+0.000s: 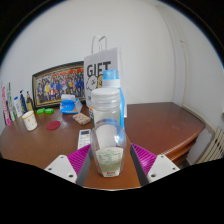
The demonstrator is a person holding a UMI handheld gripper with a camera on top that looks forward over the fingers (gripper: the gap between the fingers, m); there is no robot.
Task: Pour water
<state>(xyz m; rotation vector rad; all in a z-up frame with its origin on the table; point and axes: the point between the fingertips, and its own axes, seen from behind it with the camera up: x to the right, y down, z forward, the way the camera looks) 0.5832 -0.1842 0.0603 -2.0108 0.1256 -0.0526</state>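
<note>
Gripper: my gripper sits lowest and nearest the camera, both fingers reaching forward over the table, a pink pad on the inner face of the one at the left of the view and another at the right.
Jaws: clenched on the bottle, as far as I can see; both pads meet its lower sides with no gap showing on either side.
Bottle: clear plastic bottle with a blue cap, upright between my fingers. Its base looks close to or on the table, but I cannot tell whether it rests there.
Water: I cannot make out a level through the clear wall.
Table: brown wooden table, its front edge just under my fingers and its far edge near a white wall.
Bag: white paper bag with handles and the printed word GIFT, standing directly behind the bottle.
Picture: framed group photo leaning at the back, left of the bag.
Blue item: something blue in front of the frame; I cannot tell what it is.
Cup: small white cup further left on the table.
Far left: several upright tubes or bottles beside the cup, too small for me to identify.
Small bits: a pink object lying flat between the cup and the bottle.
</note>
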